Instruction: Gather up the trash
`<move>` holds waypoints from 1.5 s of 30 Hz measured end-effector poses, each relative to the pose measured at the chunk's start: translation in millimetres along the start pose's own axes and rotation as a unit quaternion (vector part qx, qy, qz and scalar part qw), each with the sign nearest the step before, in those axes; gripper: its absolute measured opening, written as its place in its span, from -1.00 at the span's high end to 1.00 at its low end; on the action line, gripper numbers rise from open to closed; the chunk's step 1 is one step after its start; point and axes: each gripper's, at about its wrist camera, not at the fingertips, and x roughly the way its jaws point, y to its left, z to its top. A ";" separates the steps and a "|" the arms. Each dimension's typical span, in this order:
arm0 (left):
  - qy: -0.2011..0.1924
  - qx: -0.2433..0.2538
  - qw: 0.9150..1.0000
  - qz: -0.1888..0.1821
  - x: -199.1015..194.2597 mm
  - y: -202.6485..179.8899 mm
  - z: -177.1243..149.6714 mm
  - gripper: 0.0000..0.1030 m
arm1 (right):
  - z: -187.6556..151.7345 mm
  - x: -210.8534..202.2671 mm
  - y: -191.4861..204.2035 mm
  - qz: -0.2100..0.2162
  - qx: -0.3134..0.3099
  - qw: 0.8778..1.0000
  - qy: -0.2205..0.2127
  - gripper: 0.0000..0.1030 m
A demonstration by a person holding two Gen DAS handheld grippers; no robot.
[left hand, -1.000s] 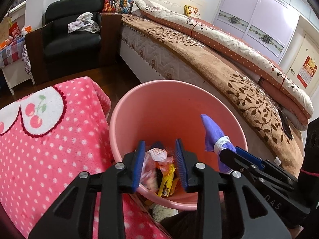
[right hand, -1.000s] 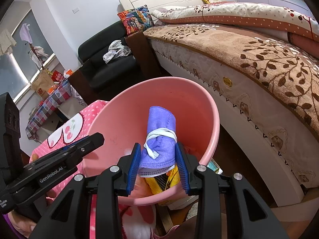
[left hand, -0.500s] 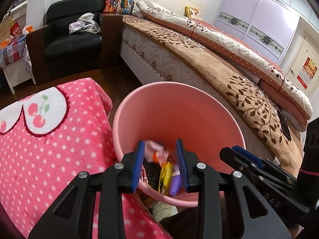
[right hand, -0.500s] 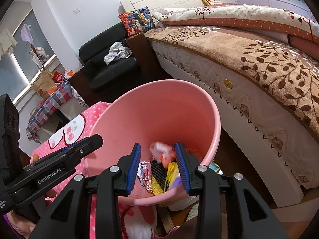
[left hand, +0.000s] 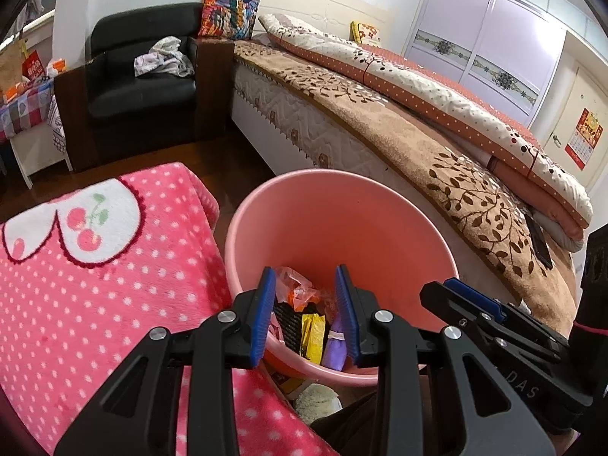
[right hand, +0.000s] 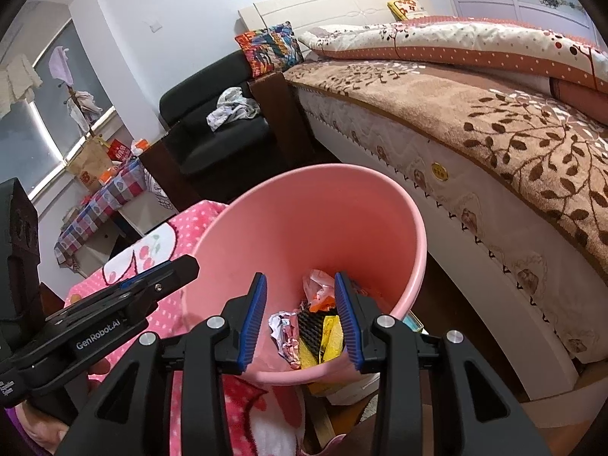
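A pink plastic bucket (left hand: 342, 220) stands on the floor between the bed and a pink blanket; it also shows in the right wrist view (right hand: 315, 220). Trash lies in its bottom: a purple cloth bundle (left hand: 335, 349), a yellow wrapper (left hand: 313, 336), an orange and clear bag (right hand: 319, 288), crumpled foil (right hand: 283, 336) and a black mesh piece (right hand: 309, 323). My left gripper (left hand: 306, 315) is open and empty over the bucket's near rim. My right gripper (right hand: 300, 319) is open and empty over the bucket, beside the left one.
A pink polka-dot blanket with cherries (left hand: 87, 266) lies left of the bucket. A bed with a brown leaf cover (left hand: 399, 136) runs along the right. A black armchair (left hand: 140, 83) stands at the back. Small items lie on the floor under the bucket's near edge (left hand: 315, 399).
My right gripper let go of the purple cloth bundle, which dropped into the bucket. Both grippers have stayed over the bucket and drawn back slightly.
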 end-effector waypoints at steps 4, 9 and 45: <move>-0.015 0.001 1.000 0.008 -11.7 0.7 0.5 0.37 | -0.6 -10.0 8.5 0.001 -0.012 1.000 -0.013 0.26; -0.036 0.003 0.999 0.013 -27.6 2.1 1.8 0.37 | -1.1 -27.7 24.3 0.002 -0.038 0.998 -0.042 0.20; -0.125 0.003 0.992 0.028 -110.8 21.2 -13.0 0.37 | -34.2 -86.3 96.1 -0.044 -0.110 0.984 -0.132 -0.41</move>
